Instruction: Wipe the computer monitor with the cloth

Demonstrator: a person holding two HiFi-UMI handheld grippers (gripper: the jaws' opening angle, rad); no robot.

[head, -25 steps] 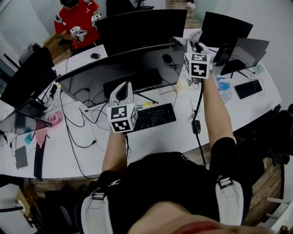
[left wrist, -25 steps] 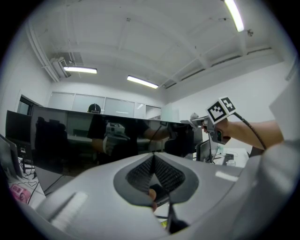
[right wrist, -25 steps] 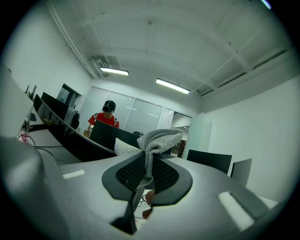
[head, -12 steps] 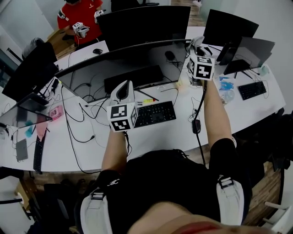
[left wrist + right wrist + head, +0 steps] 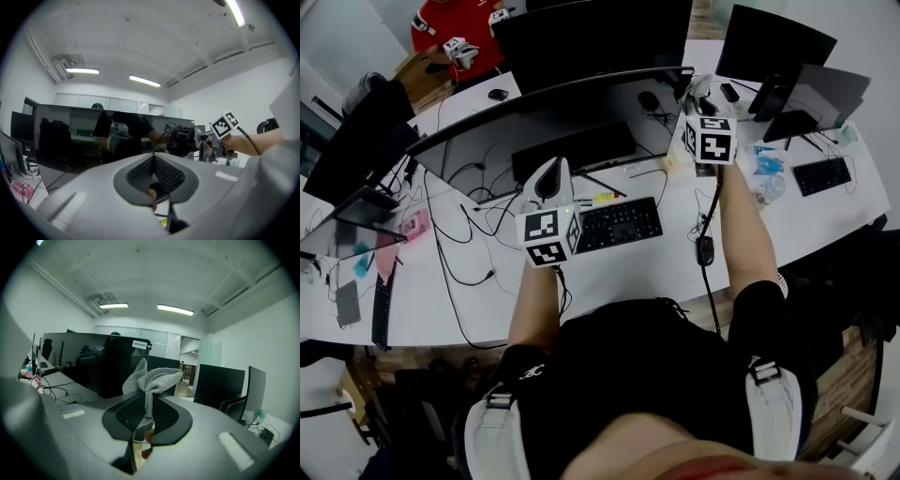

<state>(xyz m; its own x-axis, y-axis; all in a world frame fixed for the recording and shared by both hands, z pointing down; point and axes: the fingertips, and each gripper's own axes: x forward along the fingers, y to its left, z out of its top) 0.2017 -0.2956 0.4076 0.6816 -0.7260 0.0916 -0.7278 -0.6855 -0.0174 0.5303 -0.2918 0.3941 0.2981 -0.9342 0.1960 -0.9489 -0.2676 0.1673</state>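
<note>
- The right claw [image 5: 147, 405] is clenched on the cloth [image 5: 151, 378]. One fold is pinched between the pads, and the rest of the grey knit stands up above them in loose lobes.
- In the head view this claw is held up at the right end of the monitor [image 5: 572, 117], near its top edge. I cannot tell whether the cloth touches the screen.
- In the right gripper view the dark screen lies to the left of the cloth and behind it.
- The left claw [image 5: 153, 169] is clenched with nothing in it, its ribbed pads pressed together.
- It is raised in front of the middle of the monitor, above the keyboard [image 5: 619, 225], and is clear of the screen.
- In the left gripper view the screen reflects the person and both claws.
- The monitor is wide and curved and stands on the white worktop [image 5: 628, 281]. The keyboard is in front of it and cables trail to the left.
- A mouse [image 5: 703, 250] lies on the worktop below the right forearm.
- More dark monitors stand on the worktop to the right and left.
- A person in red [image 5: 450, 33] stands beyond the far side of the worktop.
</note>
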